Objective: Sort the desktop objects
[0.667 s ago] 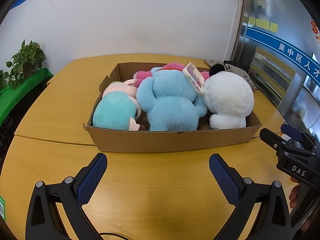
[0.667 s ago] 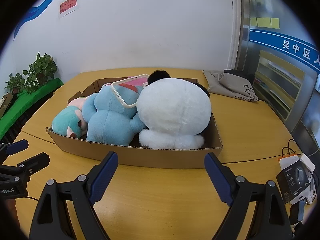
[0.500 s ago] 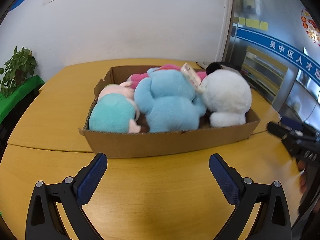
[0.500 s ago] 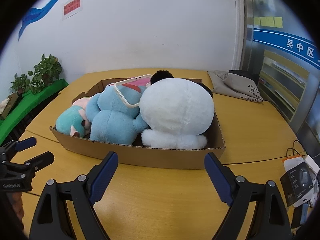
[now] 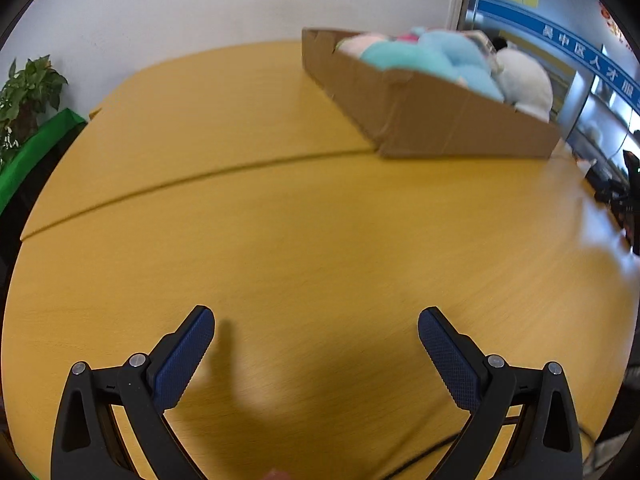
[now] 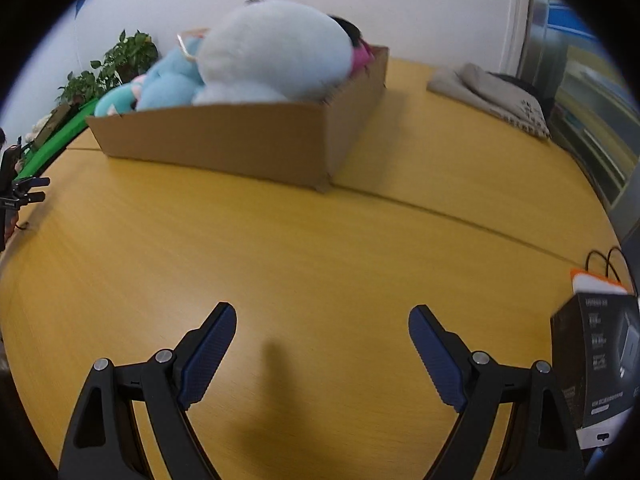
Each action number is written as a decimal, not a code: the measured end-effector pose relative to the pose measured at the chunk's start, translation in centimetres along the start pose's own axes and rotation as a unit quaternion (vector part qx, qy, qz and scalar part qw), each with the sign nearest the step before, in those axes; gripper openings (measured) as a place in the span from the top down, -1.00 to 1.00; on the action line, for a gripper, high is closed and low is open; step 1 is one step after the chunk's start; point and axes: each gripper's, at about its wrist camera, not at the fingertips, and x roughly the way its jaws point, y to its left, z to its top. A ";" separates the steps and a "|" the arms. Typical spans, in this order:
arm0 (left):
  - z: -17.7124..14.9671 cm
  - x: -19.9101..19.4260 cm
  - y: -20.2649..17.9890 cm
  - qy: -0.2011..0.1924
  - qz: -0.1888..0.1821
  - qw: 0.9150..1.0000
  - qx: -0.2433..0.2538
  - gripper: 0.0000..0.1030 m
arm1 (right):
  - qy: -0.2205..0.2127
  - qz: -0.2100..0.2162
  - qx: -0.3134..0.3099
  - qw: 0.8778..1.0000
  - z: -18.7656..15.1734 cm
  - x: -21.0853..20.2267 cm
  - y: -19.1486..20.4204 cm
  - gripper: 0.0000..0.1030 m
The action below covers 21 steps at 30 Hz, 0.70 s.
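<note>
We see left gripper wide, empty | right gripper wide, empty | box of plush toys far across table, well apart from both

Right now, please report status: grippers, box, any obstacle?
Left gripper open, empty. Right gripper open, empty. Cardboard box full of plush toys, untouched. Black carton beside right finger.

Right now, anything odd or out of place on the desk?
Mostly tidy. One oddity: a phone case is propped askew on the plush toys in the cardboard box, not lying flat. Both views are blurred, so finer detail is unclear.
</note>
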 end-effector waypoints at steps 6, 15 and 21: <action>-2.1 -0.7 1.4 0.006 -0.032 0.997 0.066 -1.00 | 0.023 0.013 -0.037 0.999 -1.8 0.8 -0.8 -0.78; -1.6 0.0 3.1 0.017 -0.031 0.997 0.066 -1.00 | 0.017 0.048 -0.069 0.996 -0.9 1.5 -1.5 -1.00; -0.4 0.9 3.5 0.021 -0.044 0.996 0.080 -1.00 | 0.017 0.076 -0.105 0.991 -0.1 2.3 -2.6 -1.00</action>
